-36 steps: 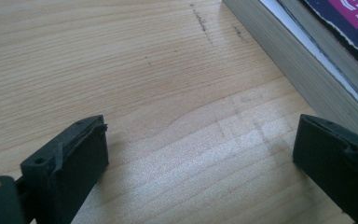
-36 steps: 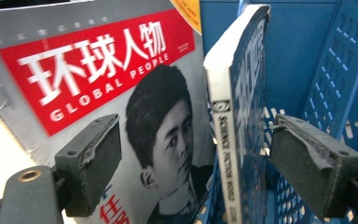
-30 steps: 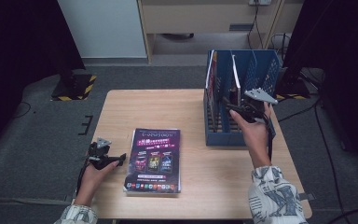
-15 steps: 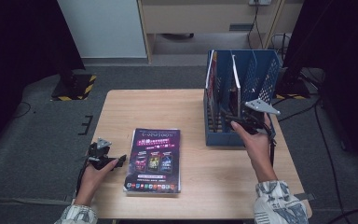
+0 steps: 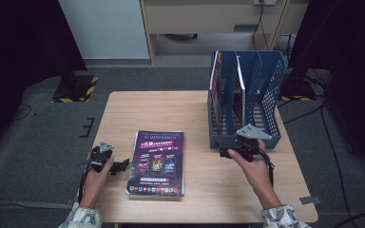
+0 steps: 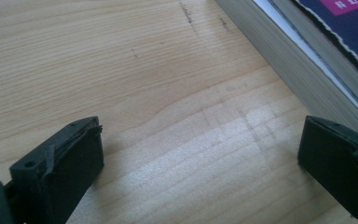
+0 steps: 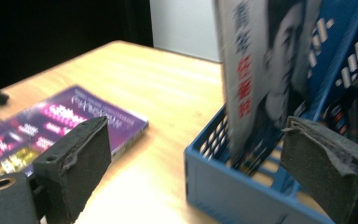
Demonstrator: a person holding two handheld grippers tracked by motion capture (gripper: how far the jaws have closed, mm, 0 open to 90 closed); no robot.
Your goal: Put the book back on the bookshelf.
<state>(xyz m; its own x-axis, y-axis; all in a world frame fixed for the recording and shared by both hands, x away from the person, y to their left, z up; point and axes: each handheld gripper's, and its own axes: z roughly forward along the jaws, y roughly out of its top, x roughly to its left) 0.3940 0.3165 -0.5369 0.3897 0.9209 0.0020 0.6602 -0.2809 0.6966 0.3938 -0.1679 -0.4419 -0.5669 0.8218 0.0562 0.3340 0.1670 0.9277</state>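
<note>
The right gripper (image 5: 229, 153) has come down and back out of the blue file rack (image 5: 247, 138) toward the person: a second ago it was up among the dividers, now it hangs low at the rack's front lip, and its jaws have just been opening, so that they stand spread wide with nothing between the pads. In the right gripper view the front wall of the rack (image 7: 223, 191) lies just ahead of the fingers, and the magazine standing in the rack (image 7: 256, 79) rises upright past the right-hand finger, apart from it and leaning on nothing that can be made out. This reads as a release: that magazine seems filed, and the hand is free for the next one. The next one is the purple magazine (image 5: 158, 162), lying flat and face up on the table, well off to the left of the right fingers and just beside the left ones. The left gripper (image 5: 120, 166) has kept its place, its jaws spread and empty, resting low on the wood; in the left gripper view the magazine's thick page edge (image 6: 289, 70) runs just beyond the right-hand finger without touching it. The table (image 5: 138, 111) is pale wood, otherwise bare. A second upright magazine (image 5: 216, 78) stands in the rack's leftmost slot. Farther off lie grey carpet, a black-and-yellow floor marking (image 5: 78, 89), trailing cables and a light cabinet front (image 5: 104, 26), with dark surrounds at both sides.
</note>
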